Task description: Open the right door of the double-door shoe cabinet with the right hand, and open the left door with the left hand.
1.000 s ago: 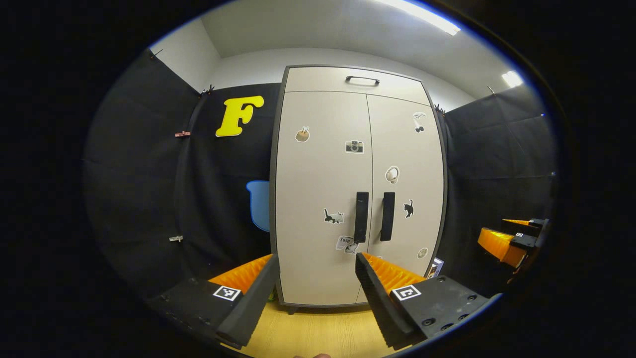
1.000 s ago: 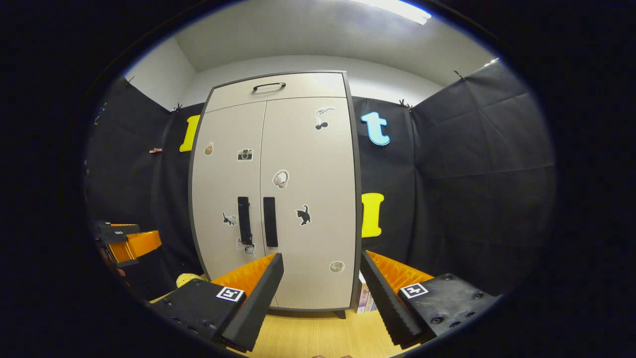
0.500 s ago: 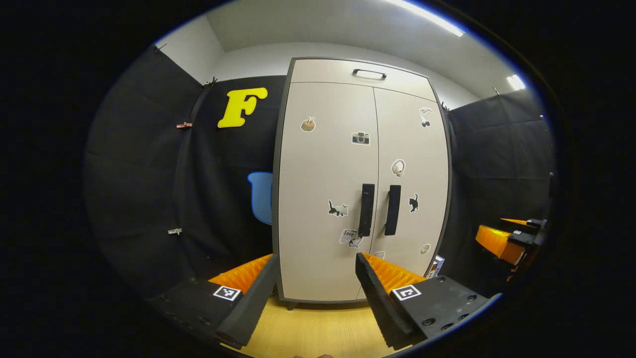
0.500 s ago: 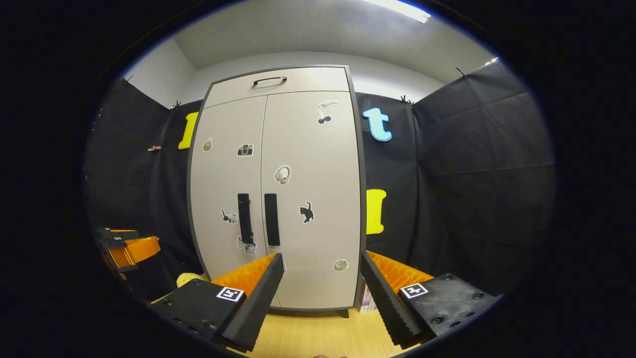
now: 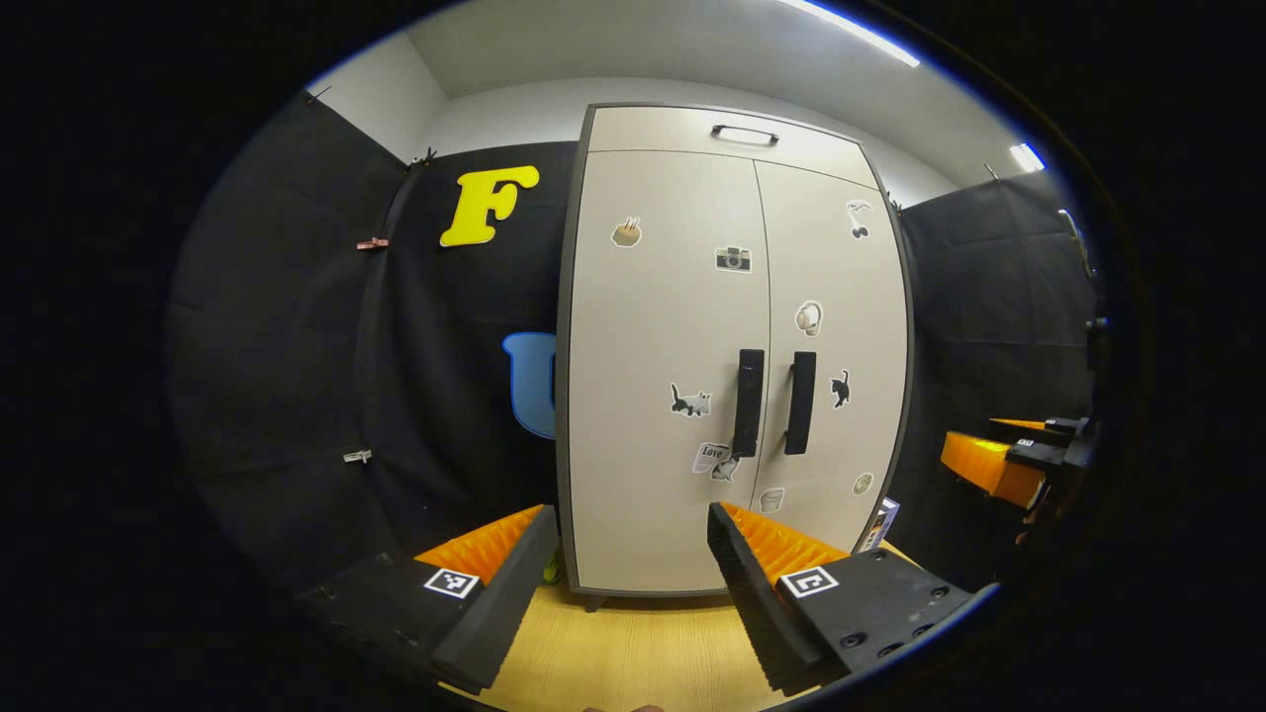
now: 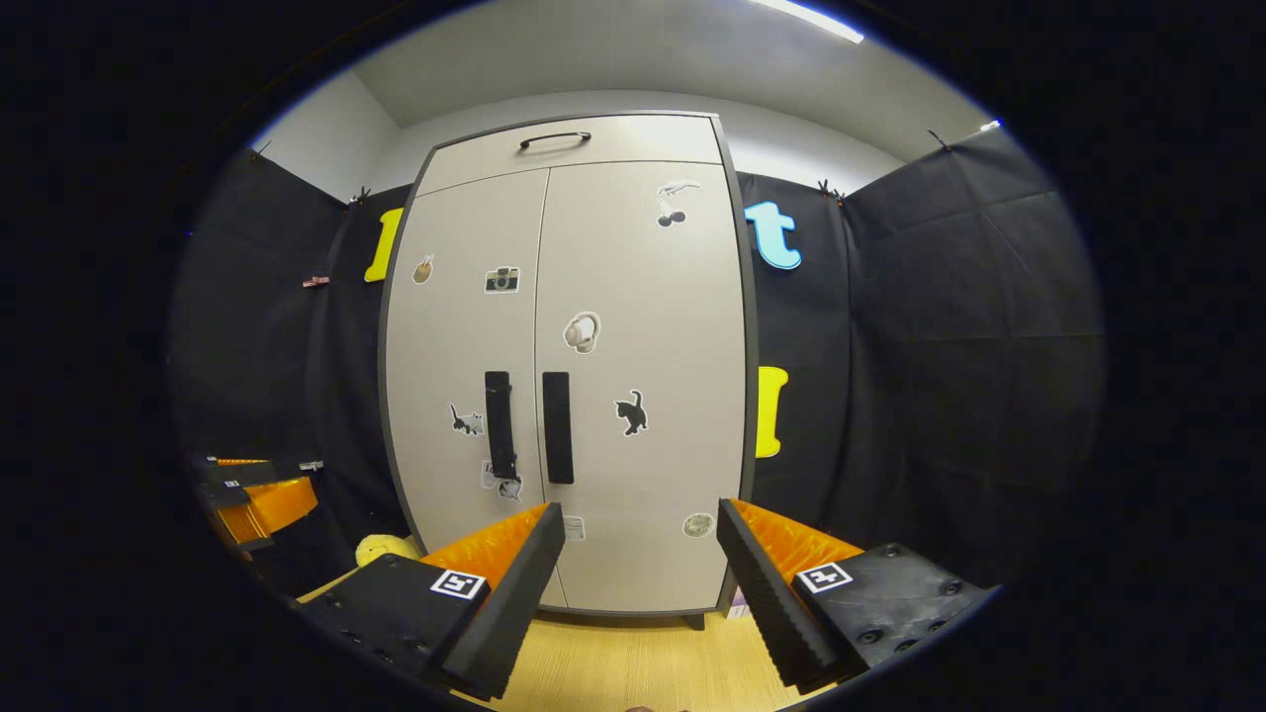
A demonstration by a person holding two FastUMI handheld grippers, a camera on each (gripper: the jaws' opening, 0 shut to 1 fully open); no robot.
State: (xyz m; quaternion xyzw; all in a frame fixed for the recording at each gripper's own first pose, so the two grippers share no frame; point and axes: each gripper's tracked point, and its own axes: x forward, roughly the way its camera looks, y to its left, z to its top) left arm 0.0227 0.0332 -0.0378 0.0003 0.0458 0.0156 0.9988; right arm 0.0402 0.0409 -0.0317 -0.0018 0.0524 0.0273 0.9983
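- left gripper view: left gripper [image 5: 631, 539] at bottom of view, fingers spread wide, nothing between them, nothing touched.
- shoe cabinet [image 5: 732, 346] stands upright ahead, right of centre, on a wooden floor [image 5: 633, 648], well apart from the fingertips.
- left door [image 5: 658, 346] and right door [image 5: 841, 297] both closed, edges meeting at the middle seam.
- two dark vertical handles side by side at the seam: left handle [image 5: 748, 401], right handle [image 5: 799, 402]. small stickers scattered on both doors.
- top panel above the doors carries a dark top handle [image 5: 744, 133].
- right gripper [image 5: 1009, 460] at the far right edge, off to the side of the cabinet; how far its fingers are apart cannot be told here.
- right gripper view: right gripper [image 6: 641, 529] at bottom, fingers wide apart, holding nothing.
- shoe cabinet [image 6: 564, 376] ahead, slightly left of centre, doors closed; right handle [image 6: 557, 427] just beside left handle [image 6: 499, 425].
- left gripper [image 6: 252, 489] low at the far left, away from the cabinet.
- a yellow object [image 6: 388, 547] lies on the floor near the cabinet's lower left corner; too small to identify.
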